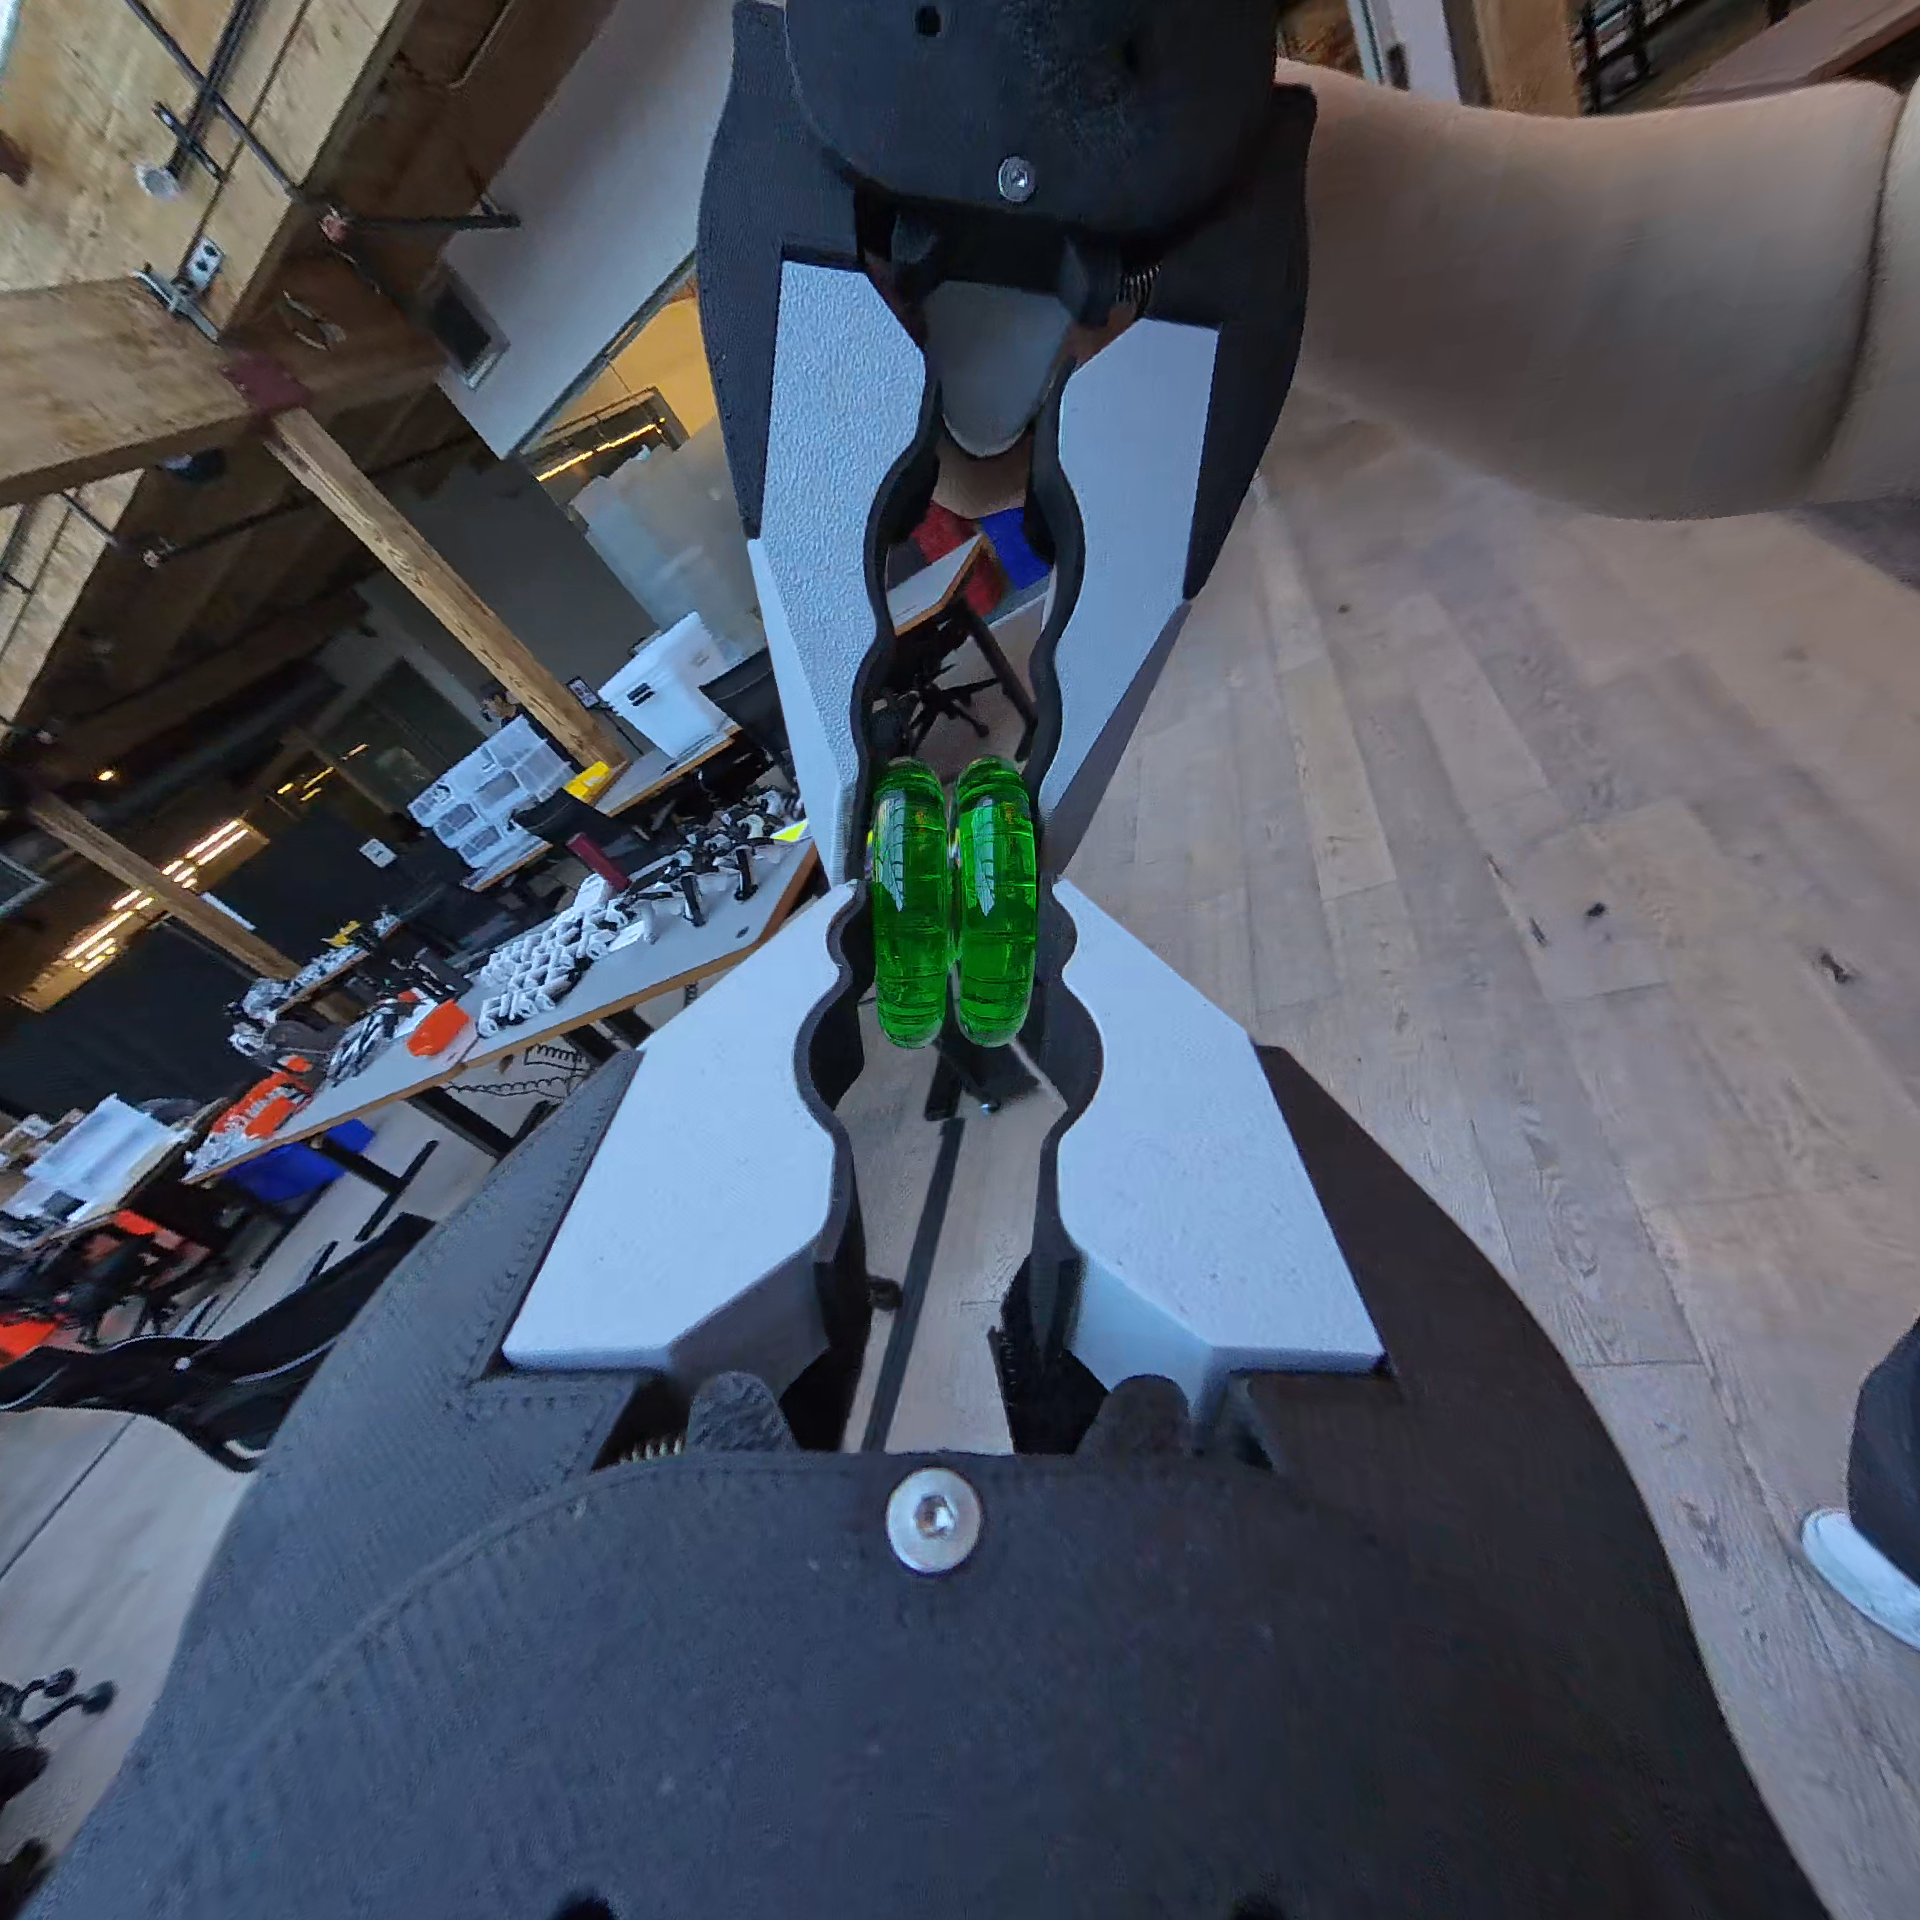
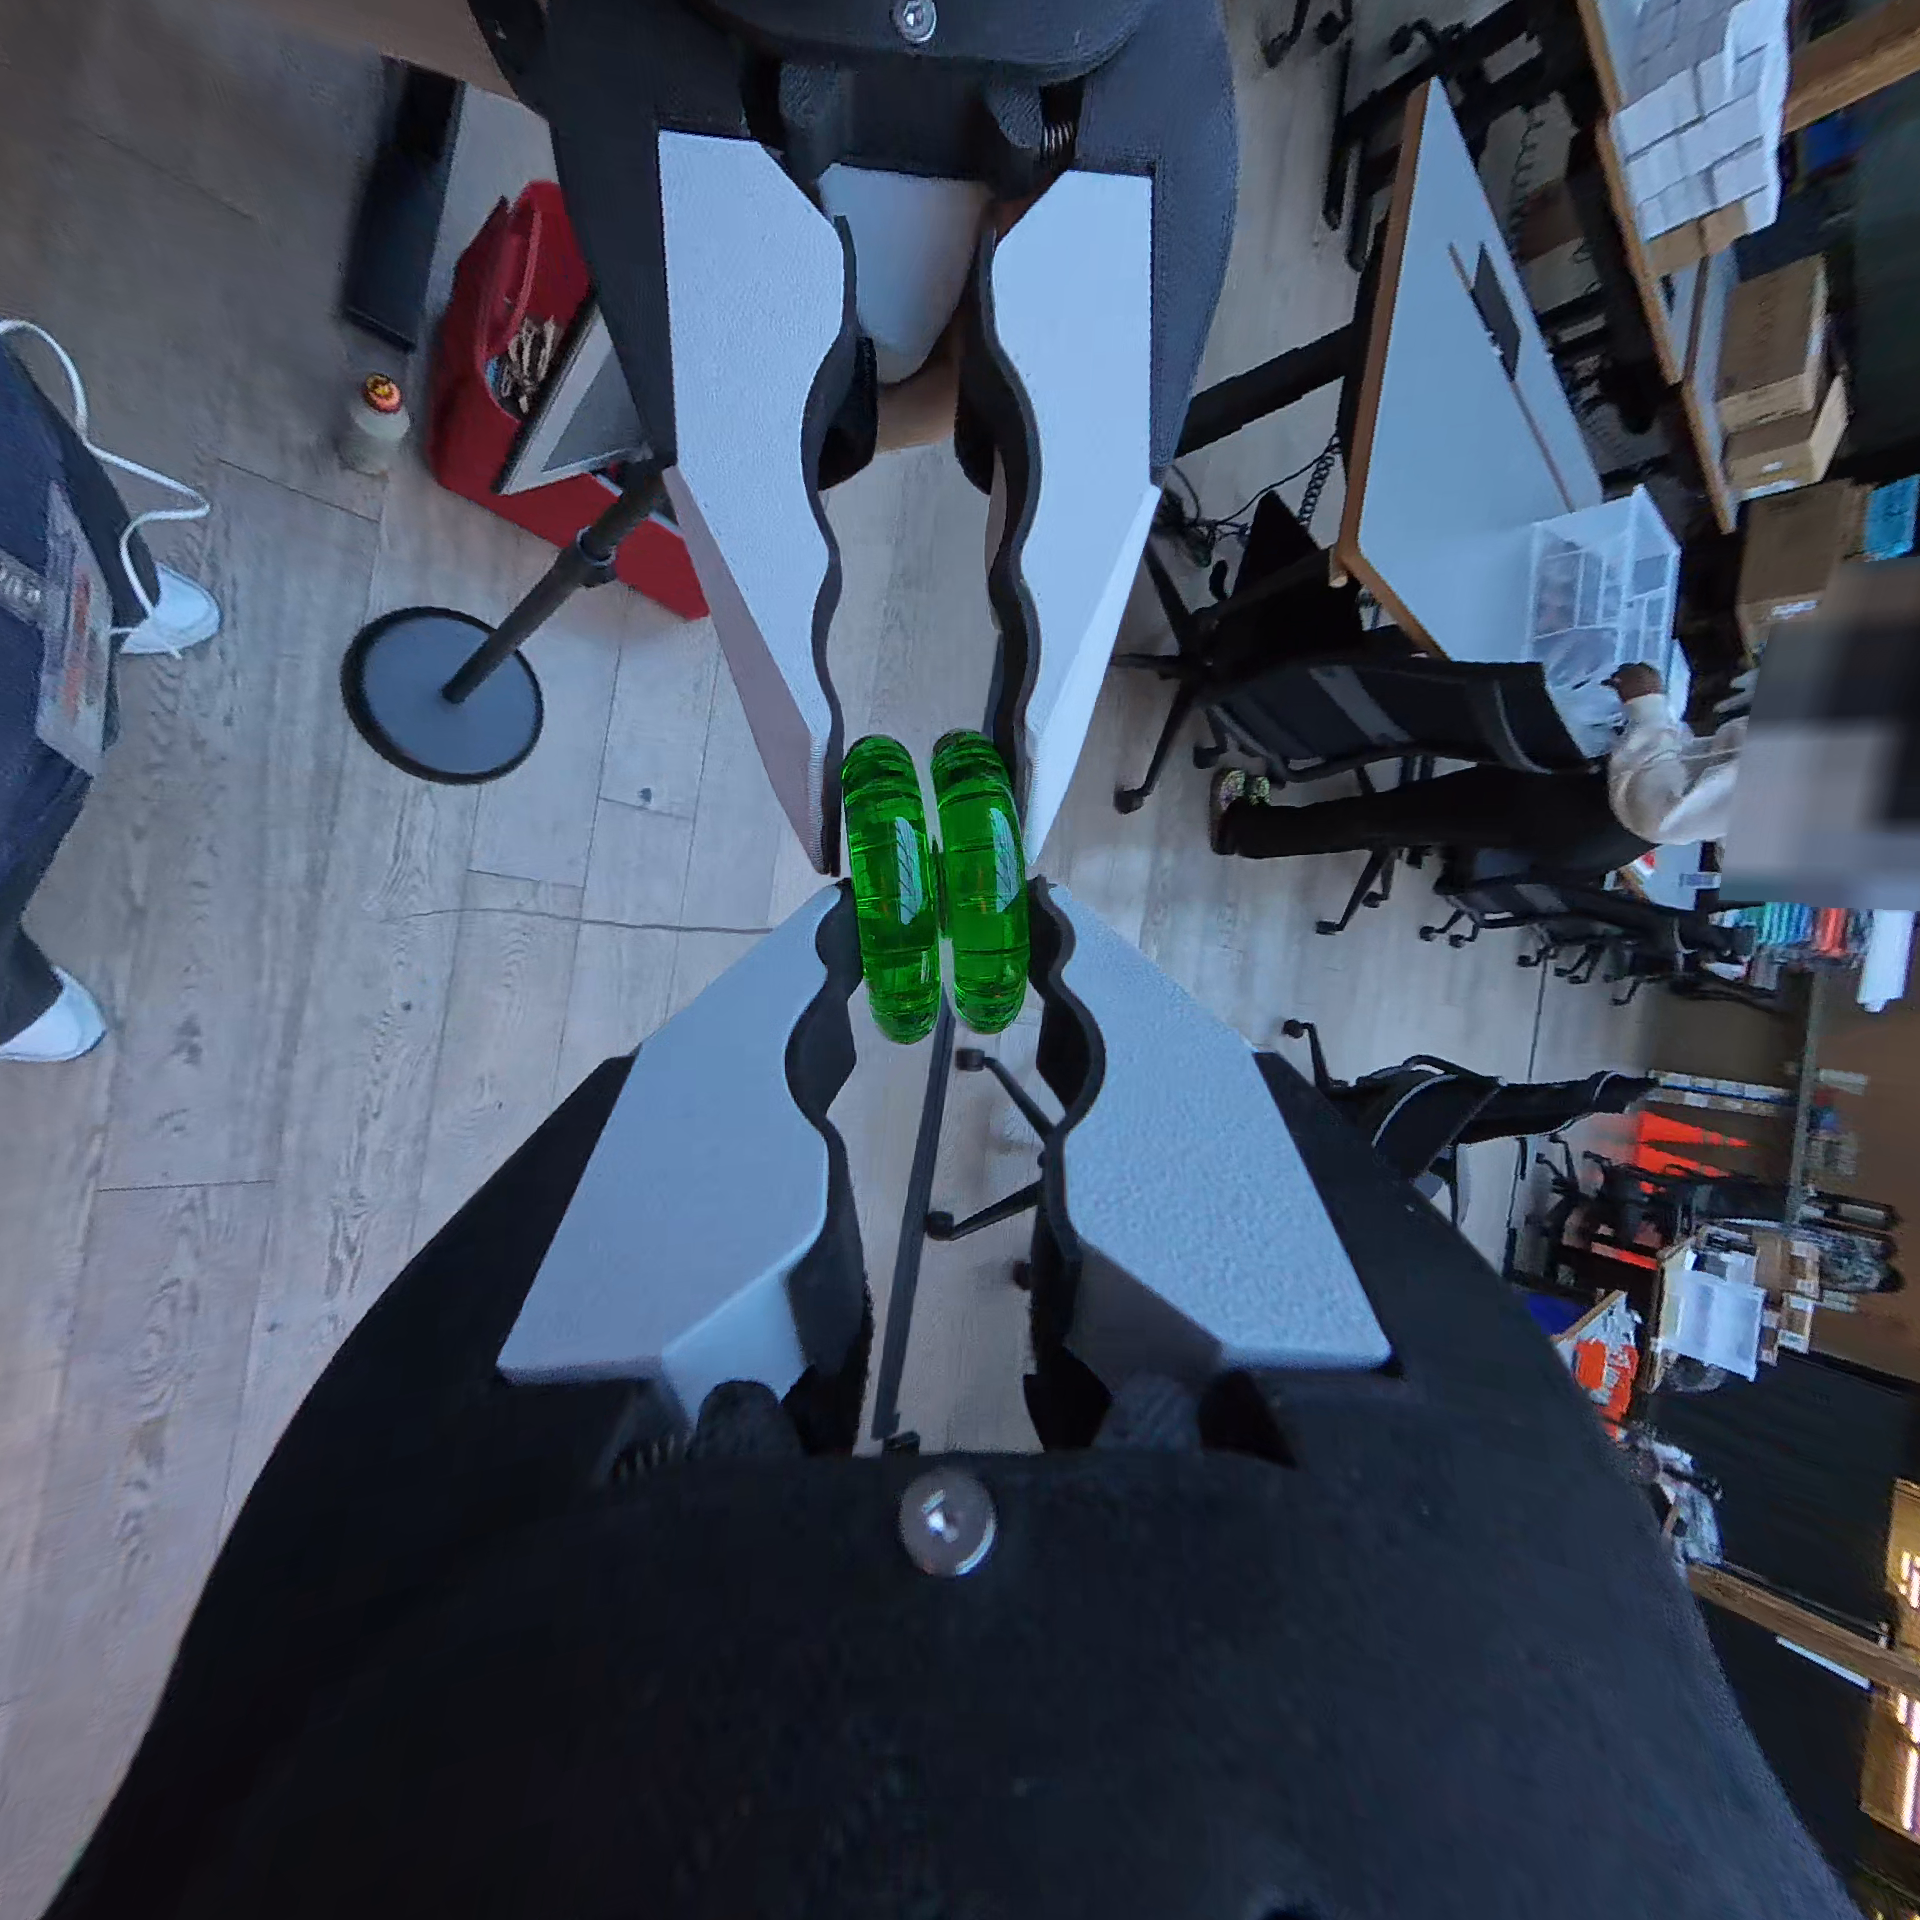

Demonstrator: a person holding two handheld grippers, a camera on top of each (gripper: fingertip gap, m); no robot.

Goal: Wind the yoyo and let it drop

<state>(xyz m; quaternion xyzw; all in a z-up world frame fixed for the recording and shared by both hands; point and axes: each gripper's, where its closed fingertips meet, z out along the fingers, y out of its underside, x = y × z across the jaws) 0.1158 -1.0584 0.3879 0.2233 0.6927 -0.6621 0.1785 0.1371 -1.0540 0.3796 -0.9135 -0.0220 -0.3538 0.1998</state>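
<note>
The left tool (image 1: 954, 977) and the right tool (image 2: 940, 971) are met tip to tip, and each is clamped on the green yoyo (image 1: 954, 902). The yoyo's two discs are pinched face to face, its axle running across both sets of fingers. No string can be made out. Beneath the yoyo lies the wooden floor (image 2: 260, 935).

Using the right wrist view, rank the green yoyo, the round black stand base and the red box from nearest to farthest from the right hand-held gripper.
1. Green yoyo: between the fingertips of the right hand-held gripper.
2. Round black stand base: on the floor, to the left.
3. Red box: upper left, beyond the base.
</note>
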